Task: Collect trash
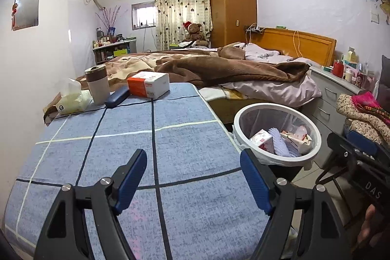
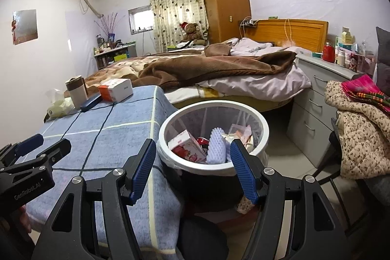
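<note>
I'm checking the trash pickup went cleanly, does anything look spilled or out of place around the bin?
Nothing looks spilled. The trash sits inside the white bin beside the blue-covered table. One floral scrap shows low beside the bin; whether it is dropped trash I cannot tell.

L wrist cam low over blue table (image 1: 170,138); R cam beside it – both share bin (image 2: 260,138), bed (image 2: 219,70).
</note>
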Demonstrator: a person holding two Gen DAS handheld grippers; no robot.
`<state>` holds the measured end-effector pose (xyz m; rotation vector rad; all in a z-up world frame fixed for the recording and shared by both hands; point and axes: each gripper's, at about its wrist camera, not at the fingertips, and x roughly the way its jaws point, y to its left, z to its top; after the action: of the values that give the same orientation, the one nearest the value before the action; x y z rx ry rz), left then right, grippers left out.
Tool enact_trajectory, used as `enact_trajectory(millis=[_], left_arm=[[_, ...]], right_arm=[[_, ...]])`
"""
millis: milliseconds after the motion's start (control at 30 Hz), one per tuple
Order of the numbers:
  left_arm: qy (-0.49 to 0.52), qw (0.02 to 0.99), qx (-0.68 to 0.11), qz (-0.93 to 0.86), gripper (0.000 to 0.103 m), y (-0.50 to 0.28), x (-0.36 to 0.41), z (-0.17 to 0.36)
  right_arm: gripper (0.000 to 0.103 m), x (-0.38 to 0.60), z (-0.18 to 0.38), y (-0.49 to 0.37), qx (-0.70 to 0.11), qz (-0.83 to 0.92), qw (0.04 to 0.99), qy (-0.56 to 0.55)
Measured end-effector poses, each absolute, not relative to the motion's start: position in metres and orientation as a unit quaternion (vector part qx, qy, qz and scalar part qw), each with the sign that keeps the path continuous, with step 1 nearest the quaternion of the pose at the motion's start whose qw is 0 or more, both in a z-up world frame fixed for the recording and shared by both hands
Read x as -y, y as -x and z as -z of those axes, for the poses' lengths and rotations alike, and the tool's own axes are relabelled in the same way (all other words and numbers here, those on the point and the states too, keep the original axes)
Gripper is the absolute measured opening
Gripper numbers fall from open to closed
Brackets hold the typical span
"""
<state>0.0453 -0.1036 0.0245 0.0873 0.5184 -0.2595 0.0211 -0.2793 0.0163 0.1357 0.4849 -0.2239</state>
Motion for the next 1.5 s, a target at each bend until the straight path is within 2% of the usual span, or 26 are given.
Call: enact_trajectory(millis=[1500], left_arm=[[-0.048, 0.957, -0.253, 0.131, 0.08, -0.033, 0.104, -0.022]], right_arm=[[0.065, 0.268, -0.014, -0.014, -0.238, 0.114, 0.962, -0.067]])
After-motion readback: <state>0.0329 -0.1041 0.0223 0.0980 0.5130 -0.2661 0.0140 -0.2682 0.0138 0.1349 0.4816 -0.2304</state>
